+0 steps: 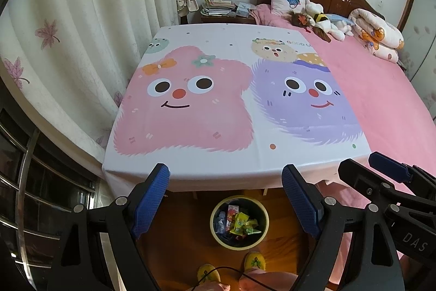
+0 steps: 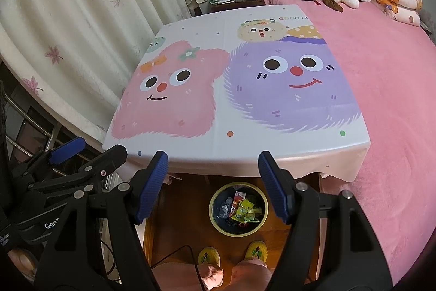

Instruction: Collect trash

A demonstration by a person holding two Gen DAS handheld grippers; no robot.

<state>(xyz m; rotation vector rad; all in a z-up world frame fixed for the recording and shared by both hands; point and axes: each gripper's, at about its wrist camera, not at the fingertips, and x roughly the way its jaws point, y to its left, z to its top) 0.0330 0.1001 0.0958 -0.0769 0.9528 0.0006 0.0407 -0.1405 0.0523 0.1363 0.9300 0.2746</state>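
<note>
A round bin point(image 1: 213, 217) point(image 2: 211, 209) with a pale yellow rim stands on the wooden floor below the table's near edge. Inside it lie several wrappers point(image 1: 241, 224) point(image 2: 245, 210), yellow, green and red. My left gripper point(image 1: 226, 198) hangs open above the bin, nothing between its blue pads. My right gripper point(image 2: 214, 184) is open too and holds nothing; it also shows at the right edge of the left wrist view point(image 1: 381, 173). The left gripper appears at the lower left of the right wrist view point(image 2: 81, 152).
A table under a cartoon-monster cloth point(image 1: 207, 100) point(image 2: 218, 89) fills the middle. A pink bed point(image 1: 381, 89) point(image 2: 381, 72) with plush toys and a rolled quilt lies to the right. Curtains point(image 1: 81, 32) hang left. The person's yellow slippers point(image 1: 254, 261) point(image 2: 256, 250) stand by the bin.
</note>
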